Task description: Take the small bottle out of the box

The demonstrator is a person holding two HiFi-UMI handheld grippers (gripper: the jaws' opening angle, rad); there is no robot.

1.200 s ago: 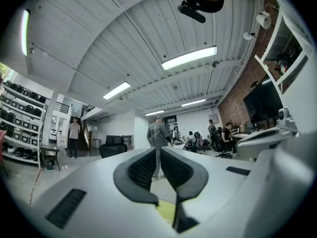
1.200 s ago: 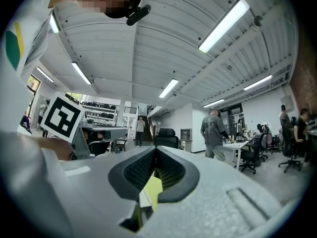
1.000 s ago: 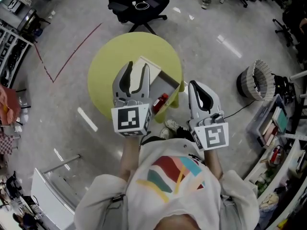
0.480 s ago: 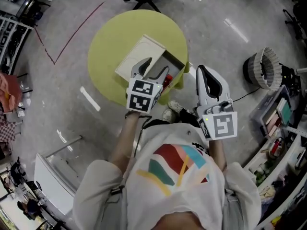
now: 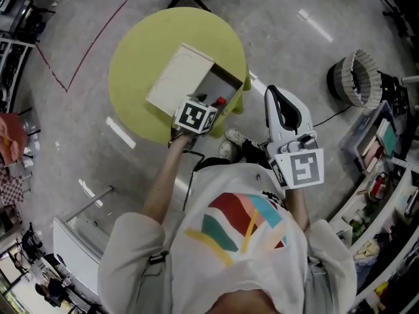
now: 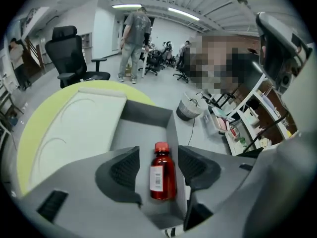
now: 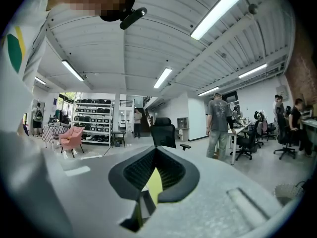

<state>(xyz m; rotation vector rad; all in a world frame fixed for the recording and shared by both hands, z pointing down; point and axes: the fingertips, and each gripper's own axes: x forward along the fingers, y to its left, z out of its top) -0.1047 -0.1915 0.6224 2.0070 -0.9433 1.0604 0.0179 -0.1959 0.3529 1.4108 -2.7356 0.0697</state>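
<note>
Office floor [image 5: 294, 51], green table [image 5: 131, 64] | left claw [image 6: 158, 151] spread astride bottle [image 6: 162, 177] | right claw [image 7: 156, 152] pressed together

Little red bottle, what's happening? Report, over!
Left hand-held gripper open, jaws either side of small bottle, not touching. Bottle inside box. Right hand-held gripper shut, empty, held aside. Nothing in the way.

round yellow-green table [image 5: 141, 51] beneath and ahead of the left jaws; black office chair [image 6: 69, 51] beyond them to the left; standing person in a grey shirt [image 6: 134, 33] far ahead; wire basket [image 6: 189, 107] ahead to the right; pink armchair [image 7: 71, 134] left of the right jaws.
</note>
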